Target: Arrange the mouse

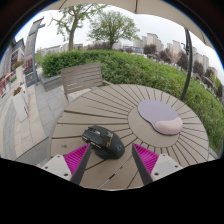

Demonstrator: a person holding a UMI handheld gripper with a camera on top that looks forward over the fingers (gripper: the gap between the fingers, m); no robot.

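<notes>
Right up close, the claw [110, 160] hangs over the near edge of the round slatted wooden surface [120, 110], its two fingers spread wide, a magenta pad [75, 156] on the inner face of one and its twin [146, 158] on the other. Nothing is gripped. Sitting between those fingers, down on the slats, is the black mouse [103, 141], turned at a slant, with a clear gap on the one side; on the other side it is too close to the finger to tell whether they touch. Further across, toward the far right part of the surface, lies a pale grey mouse pad [160, 116] with a raised wrist rest at its near end, well apart from the mouse. Beyond the far left edge stands a slatted wooden bench [82, 77] on grey paving [25, 115]. Behind that runs a green hedge [140, 68], then trees [112, 25] and distant buildings [150, 42] under a bright sky.
</notes>
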